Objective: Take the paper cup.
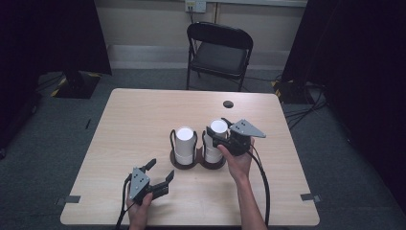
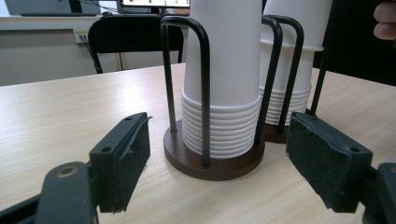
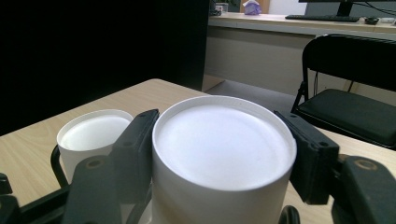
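Right now the right gripper (image 1: 221,135) is clamping the topmost cup (image 3: 223,154) of the right-hand stack (image 1: 214,143), its 2 black jaws pressing flat against opposite sides of the white wall just under the upturned base. That cup is sitting bottom-up on its stack, which is standing inside a black wire holder (image 1: 197,160) on a dark round base near the middle of the tabletop (image 1: 134,120). A 2nd stack (image 1: 184,145) of white cups is standing just beside it to the left, in its own wire loops on the adjoining base; in the right gripper view its top (image 3: 95,133) is showing lower and to the left of the gripped cup.

The left gripper (image 1: 160,175) is hovering low over the near left part of the tabletop, apart from the holder, with its jaws standing wide and nothing between them. In the left gripper view those jaws are framing the closer stack (image 2: 223,79), whose ribbed rims are piling up above the brown base (image 2: 212,163).

A black folding chair (image 1: 219,50) is standing beyond the far edge of the tabletop.
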